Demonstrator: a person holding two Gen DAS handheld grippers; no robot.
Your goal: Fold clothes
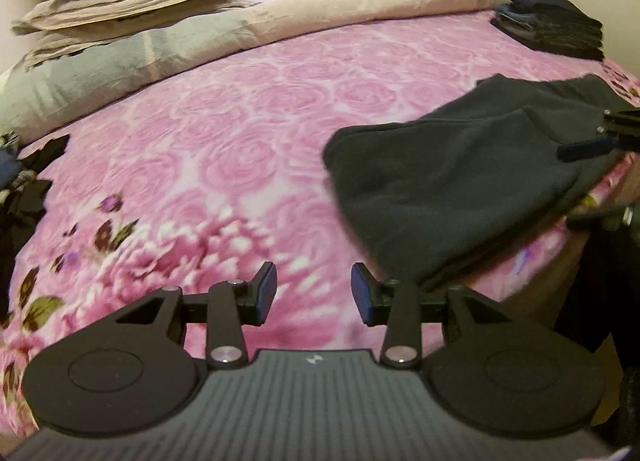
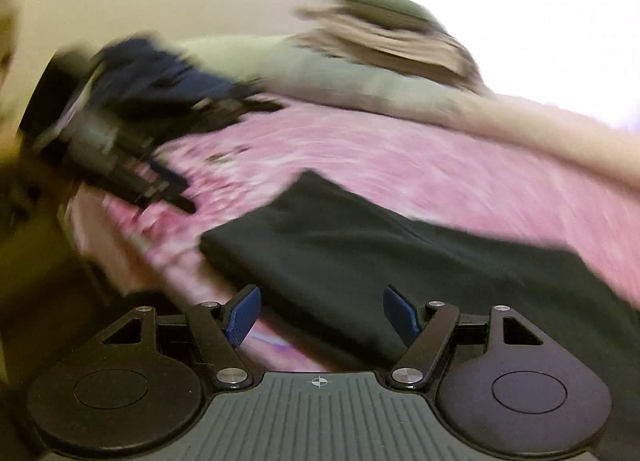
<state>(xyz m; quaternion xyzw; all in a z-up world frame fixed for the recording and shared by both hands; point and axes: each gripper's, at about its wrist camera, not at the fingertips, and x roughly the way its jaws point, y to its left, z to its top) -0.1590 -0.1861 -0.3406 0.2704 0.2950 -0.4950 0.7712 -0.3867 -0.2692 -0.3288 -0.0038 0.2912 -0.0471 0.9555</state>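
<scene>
On pink bedspread (image 1: 224, 149), folded dark garment (image 2: 360, 253) lies just ahead of both grippers' released fingers (image 2: 244, 315).

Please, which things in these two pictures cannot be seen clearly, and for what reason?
- Unfolded clothes pile, left wrist view: cut off by the left edge; the pieces cannot be told apart.
- Right hand-held gripper, left wrist view: only a tip enters at the right edge.
- Left hand-held gripper, right wrist view: motion blur hides its fingers.
- Folded dark stack, left wrist view: far away; the number of pieces is unclear.
- Dark garment, right wrist view: its near edge is behind the gripper body.
</scene>
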